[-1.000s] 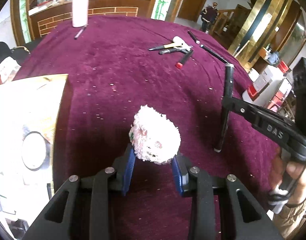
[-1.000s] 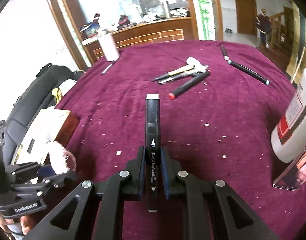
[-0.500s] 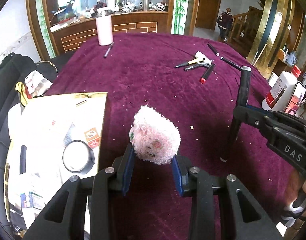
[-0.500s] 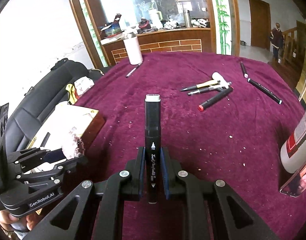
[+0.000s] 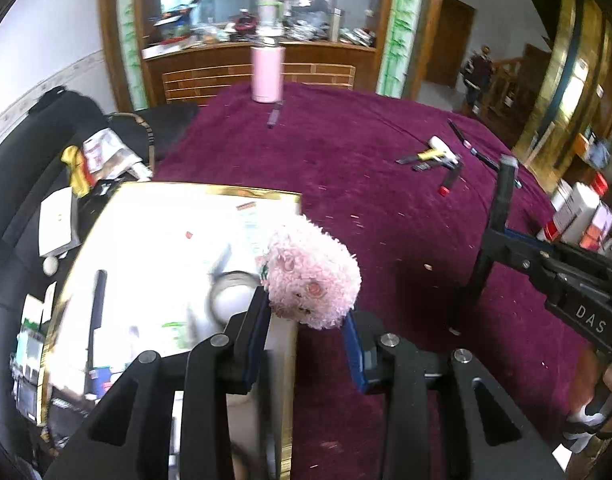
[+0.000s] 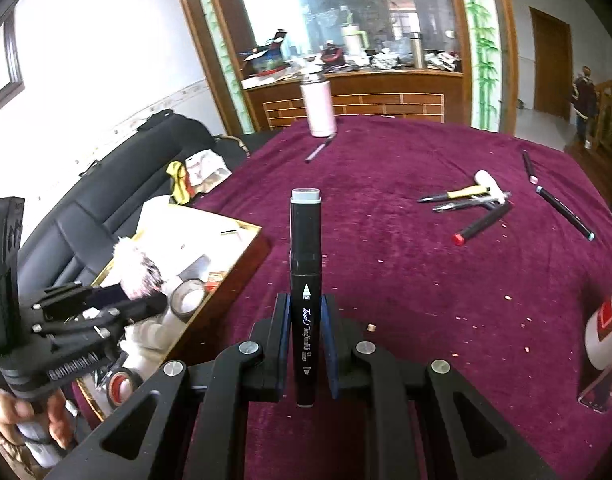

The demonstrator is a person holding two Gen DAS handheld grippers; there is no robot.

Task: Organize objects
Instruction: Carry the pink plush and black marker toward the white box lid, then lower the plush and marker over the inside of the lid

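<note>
The left hand-held gripper is clamped on a fluffy pink plush toy, its blue pads pressed into the fur on both sides. The toy hangs in the air above the right rim of a gold-edged box that sits at the tabletop's left edge. The box is overexposed in the left wrist view; the right wrist view shows rolls of tape and other small items lying in it.

The right hand-held gripper is closed narrowly on a black marker pen, which stands upright between the jaws with its grey cap on top. It is held clear of the maroon tabletop, just right of the box.

Toward the tabletop's far right edge lies a loose cluster of pens, with a red-tipped marker touching the cluster's near side and two more black pens further right. At the far edge stands a pink bottle, a single pen lying just in front of it. A white bottle with a red label stands at the near right edge.
</note>
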